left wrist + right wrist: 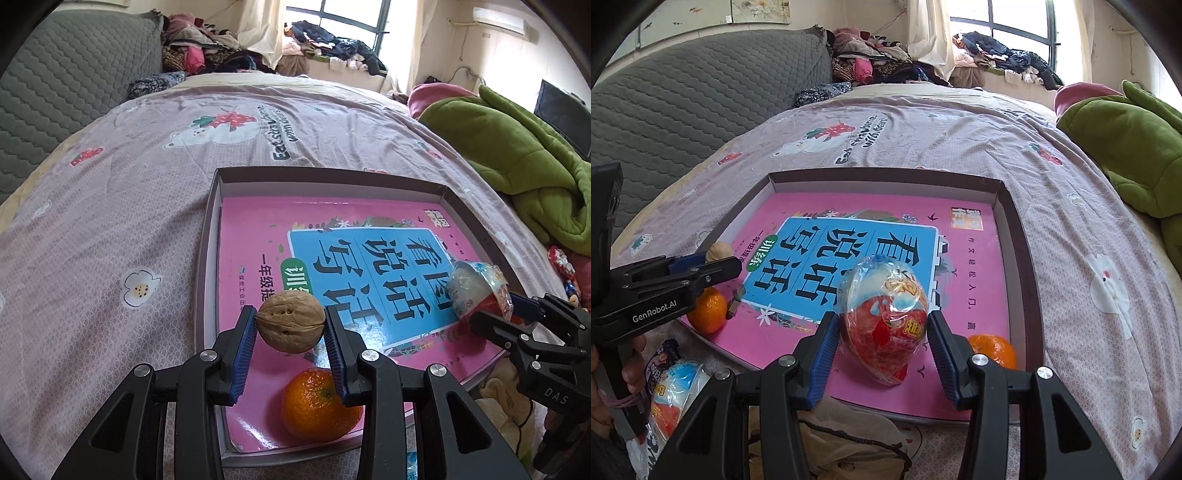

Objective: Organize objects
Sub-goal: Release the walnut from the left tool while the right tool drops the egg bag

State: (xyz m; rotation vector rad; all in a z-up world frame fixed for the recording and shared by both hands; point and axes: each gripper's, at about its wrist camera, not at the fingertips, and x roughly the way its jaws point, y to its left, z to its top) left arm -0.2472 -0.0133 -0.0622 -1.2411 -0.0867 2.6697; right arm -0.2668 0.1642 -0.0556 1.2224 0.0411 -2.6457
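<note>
My left gripper is shut on a brown walnut, held just above a pink book that lies in a shallow cardboard box on the bed. Below the walnut an orange mandarin rests on the book. My right gripper is shut on an egg-shaped toy in red and blue plastic wrap, over the near part of the same book. A second mandarin lies beside the right finger. The left gripper, its walnut and the first mandarin show at the left of the right wrist view.
The box sits on a pink patterned bedspread. A green blanket lies to the right, a grey quilted headboard to the left. Snack packets and a plastic bag lie before the box's near edge. A hand grips the left tool.
</note>
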